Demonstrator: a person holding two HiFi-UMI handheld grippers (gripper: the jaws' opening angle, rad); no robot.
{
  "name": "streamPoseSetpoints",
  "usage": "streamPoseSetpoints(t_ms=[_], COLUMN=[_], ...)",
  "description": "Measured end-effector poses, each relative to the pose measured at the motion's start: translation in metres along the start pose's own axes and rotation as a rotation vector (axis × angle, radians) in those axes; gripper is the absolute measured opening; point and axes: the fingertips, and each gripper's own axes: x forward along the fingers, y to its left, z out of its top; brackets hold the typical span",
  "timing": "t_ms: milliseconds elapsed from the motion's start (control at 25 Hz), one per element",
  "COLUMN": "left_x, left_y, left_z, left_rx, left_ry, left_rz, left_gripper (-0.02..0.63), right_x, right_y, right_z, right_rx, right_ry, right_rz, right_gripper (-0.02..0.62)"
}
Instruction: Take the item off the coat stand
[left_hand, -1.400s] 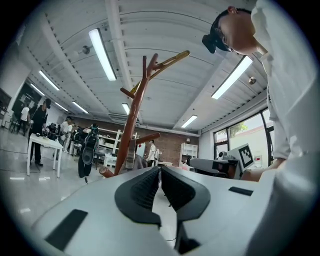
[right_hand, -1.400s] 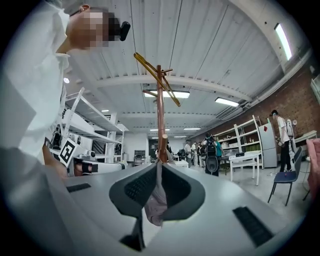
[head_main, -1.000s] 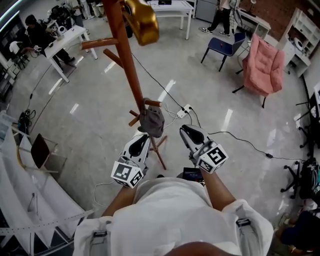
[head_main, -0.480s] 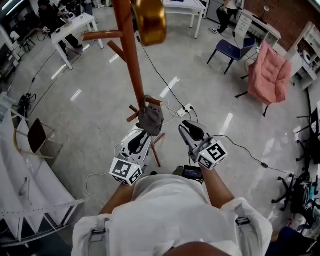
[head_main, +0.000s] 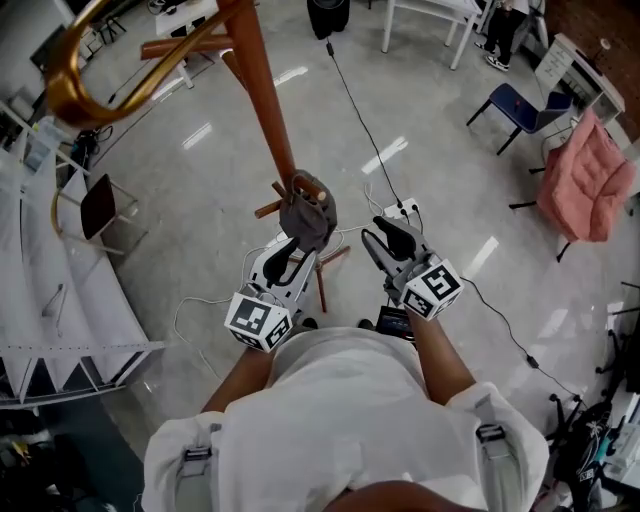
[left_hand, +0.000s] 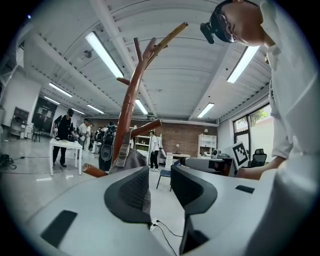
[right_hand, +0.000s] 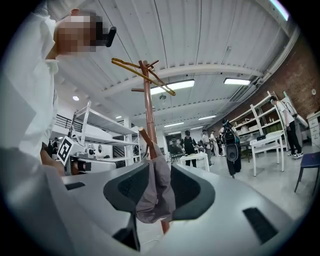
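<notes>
Both jaw pairs are being opened. Left gripper (head_main: 285, 256): jaws apart, nothing between them. Right gripper (head_main: 390, 240): jaws apart, the grey cap (head_main: 307, 215) is seen lined up in the gap and no clamp is seen. The cap is hung on a low peg of the coat stand (head_main: 262, 110), frame centre, just above both grippers. Judged: grasp being prepared, cap not yet taken off.
</notes>
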Motion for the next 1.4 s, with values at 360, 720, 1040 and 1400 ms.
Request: streamPoseSetpoints(t_ms=[360, 720, 1040, 1400], left_x=[0.003, 0.016, 0.020, 0.035], left_y=[0.029, 0.056, 0.068, 0.075], left_z=[-0.020, -0.058, -0.059, -0.066], left_rx=[-0.024, -0.112, -0.134, -0.151], left_ry=[0.083, 0.193, 0.196, 0.197], left_rz=[0.220, 0.308, 0.369, 0.368], left_gripper=[0.181, 0.195, 0.195, 0.185], right_x=[0.037, 0.091, 0.104, 0.110], right_y=[-0.015, -0.033, -0.028, -0.025], right_z=[-0.014, -0.056, -0.075, -0.083], right_rx=[0.014, 0.066, 0.086, 0.087], right_ry=[0.071, 0.187, 0.267, 0.291], right_rz=[0.156, 0.259, 0.310, 0.321], right_gripper=[0.155, 0.163, 0.163, 0.161])
